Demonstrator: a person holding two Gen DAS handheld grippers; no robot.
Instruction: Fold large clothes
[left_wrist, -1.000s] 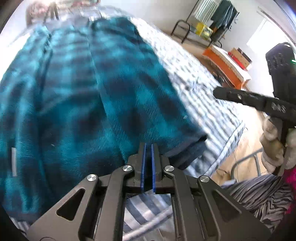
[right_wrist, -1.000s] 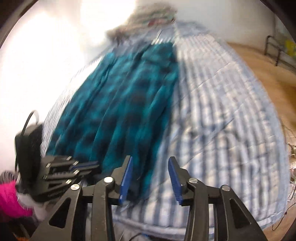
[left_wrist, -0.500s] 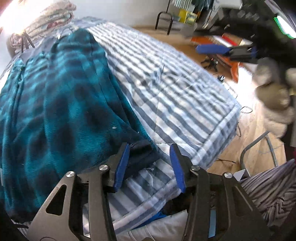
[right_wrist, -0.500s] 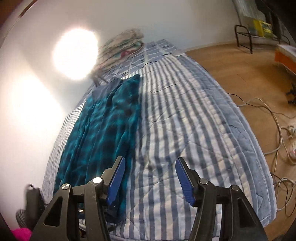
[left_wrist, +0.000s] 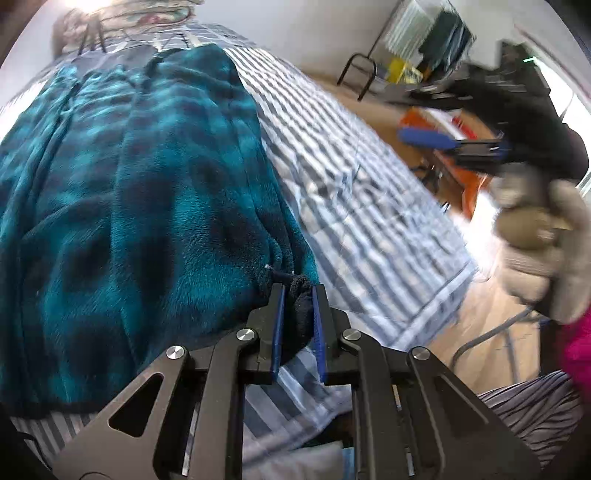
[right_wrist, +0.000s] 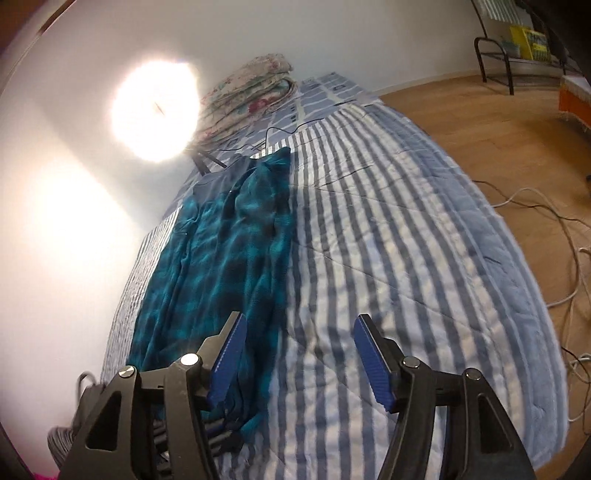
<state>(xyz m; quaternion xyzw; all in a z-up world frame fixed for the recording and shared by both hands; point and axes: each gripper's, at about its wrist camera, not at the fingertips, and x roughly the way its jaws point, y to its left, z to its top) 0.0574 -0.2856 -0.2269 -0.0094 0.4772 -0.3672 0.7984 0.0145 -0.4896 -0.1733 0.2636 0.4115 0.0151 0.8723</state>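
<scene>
A teal and black plaid fleece garment (left_wrist: 140, 192) lies lengthwise along the left side of a blue and white striped bed (left_wrist: 369, 206). My left gripper (left_wrist: 298, 295) is shut on the garment's dark near corner hem (left_wrist: 301, 306) at the bed's near edge. The garment also shows in the right wrist view (right_wrist: 229, 258). My right gripper (right_wrist: 299, 354) is open and empty, held above the bed near the garment's right edge. In the left wrist view the right gripper (left_wrist: 461, 144) is blurred in the air at the right, held by a gloved hand (left_wrist: 532, 236).
A folded floral quilt (right_wrist: 247, 92) lies at the bed's far end, with a black cable (right_wrist: 280, 133) beside it. A wooden floor (right_wrist: 498, 122) with cables (right_wrist: 554, 229) lies right of the bed. A metal rack (left_wrist: 388, 70) and an orange item (left_wrist: 443, 122) stand beyond.
My left gripper was open around the garment's corner half a second ago and has closed on it. My right gripper has stayed open and has risen over the bed.
</scene>
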